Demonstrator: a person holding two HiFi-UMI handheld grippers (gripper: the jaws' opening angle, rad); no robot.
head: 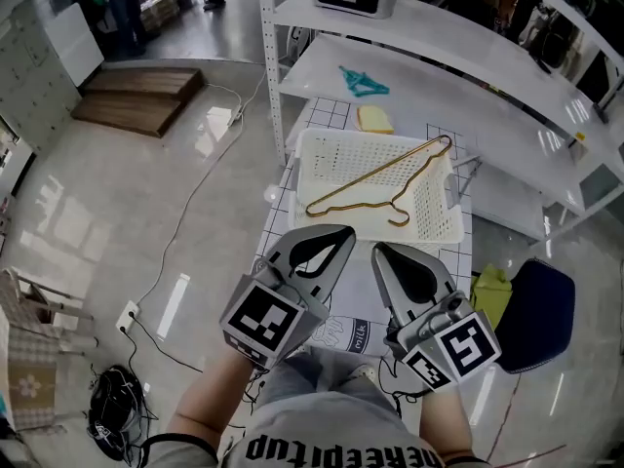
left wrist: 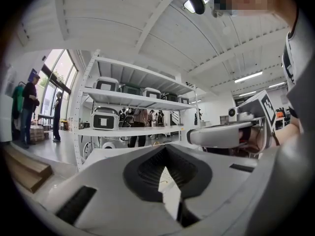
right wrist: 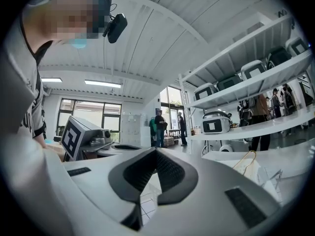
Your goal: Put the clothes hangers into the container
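Observation:
A gold wire hanger (head: pixel 390 178) lies slantwise inside the white perforated container (head: pixel 322 213) on the gridded table. The right gripper view shows part of the same hanger (right wrist: pixel 247 160) at its right. A teal hanger (head: pixel 363 84) rests on the white shelf behind the container. My left gripper (head: pixel 341 234) and right gripper (head: pixel 382 252) are held side by side just short of the container's near rim. Both point level and both are shut with nothing in them. The left gripper view shows its jaws (left wrist: pixel 165 151) together, and the right gripper view shows the same (right wrist: pixel 155 154).
A yellow pad (head: pixel 374 118) lies behind the container. White shelving (head: pixel 439 27) rises beyond the table, with grey machines on it. A dark blue chair (head: pixel 538 315) and a yellow-green bag (head: pixel 490 286) stand at the right. A wooden pallet (head: pixel 136 96) and a cable (head: pixel 195 203) lie on the floor at the left.

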